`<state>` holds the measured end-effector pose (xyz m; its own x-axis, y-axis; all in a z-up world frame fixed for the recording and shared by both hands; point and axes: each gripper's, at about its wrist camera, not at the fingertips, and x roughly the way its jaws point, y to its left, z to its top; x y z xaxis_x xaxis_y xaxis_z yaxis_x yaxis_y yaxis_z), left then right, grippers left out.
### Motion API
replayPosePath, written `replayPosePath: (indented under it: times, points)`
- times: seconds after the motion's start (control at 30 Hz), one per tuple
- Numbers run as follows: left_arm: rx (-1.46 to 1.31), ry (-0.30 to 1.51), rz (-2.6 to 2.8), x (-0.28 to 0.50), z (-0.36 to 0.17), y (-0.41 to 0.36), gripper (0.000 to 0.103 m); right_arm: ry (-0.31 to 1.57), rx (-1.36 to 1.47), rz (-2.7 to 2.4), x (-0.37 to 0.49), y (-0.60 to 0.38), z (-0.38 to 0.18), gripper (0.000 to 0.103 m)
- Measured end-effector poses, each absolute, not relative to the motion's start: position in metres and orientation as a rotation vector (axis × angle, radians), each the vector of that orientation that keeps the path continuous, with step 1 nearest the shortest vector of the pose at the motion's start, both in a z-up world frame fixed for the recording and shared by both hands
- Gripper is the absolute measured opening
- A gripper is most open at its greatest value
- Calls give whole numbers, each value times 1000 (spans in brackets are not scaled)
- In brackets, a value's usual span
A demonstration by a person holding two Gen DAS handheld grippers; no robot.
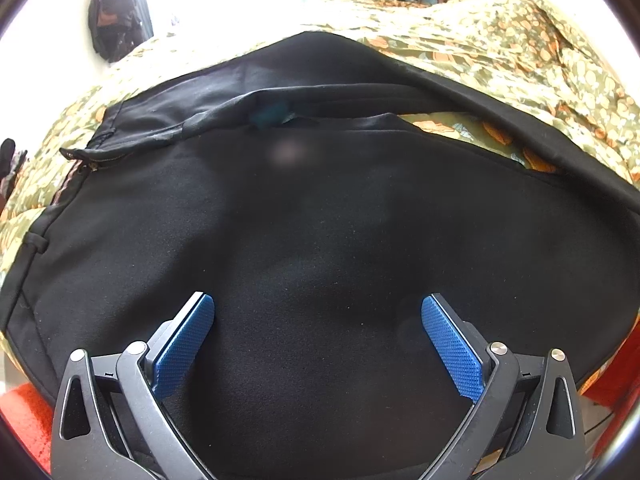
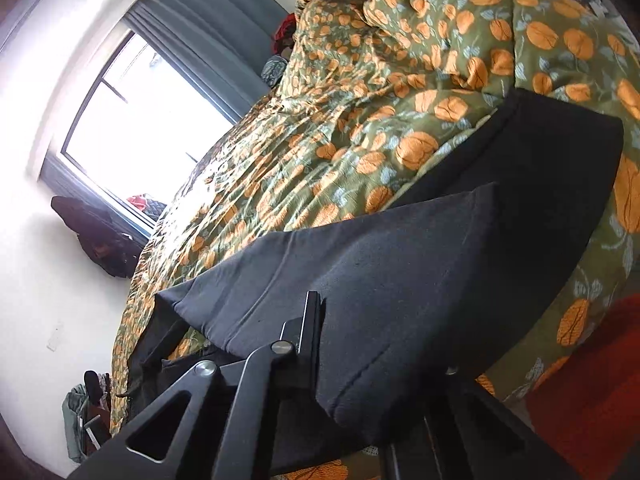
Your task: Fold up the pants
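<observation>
We are holding the soft, limp pants (image 2: 380, 280) pinched in the right gripper (image 2: 384, 376) toward 6 o'clock, while the left gripper (image 1: 318, 312) is hovering wide open and empty, so we judge the hem edge is best to grip

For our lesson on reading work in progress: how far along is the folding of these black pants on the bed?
Done: the pants lie spread on the floral bedspread. In hand: the right gripper is shut on a lifted leg panel; the left gripper is open over the seat. Left: laying that fold down and later folds.
</observation>
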<state>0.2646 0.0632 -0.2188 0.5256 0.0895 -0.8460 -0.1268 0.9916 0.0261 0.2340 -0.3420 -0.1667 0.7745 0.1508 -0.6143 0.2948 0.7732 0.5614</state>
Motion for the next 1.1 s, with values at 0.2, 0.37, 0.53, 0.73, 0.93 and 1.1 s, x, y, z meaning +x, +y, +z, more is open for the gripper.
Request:
replayPosePath:
  times: [0.2,0.37,0.53,0.73,0.93,1.1]
  points:
    - [-273,1023,14,293,-185,71,102,614,624,32,227,-345,-127,5]
    - [-497,972,-44,350,-162,86,102,554,562,143,220,-340,-89,5]
    - [-657,979,-36,408,-167,102,102,488,526,296,205,-339,-52,5]
    - [-776,973,-23,444,-177,125,101,444,492,439,176,-351,-25,5]
    - [-781,1005,-6,457,-177,149,8,519,479,452,178,-380,-44,5]
    - [-715,840,-40,423,-105,156,8,634,414,270,245,-420,-77,5]
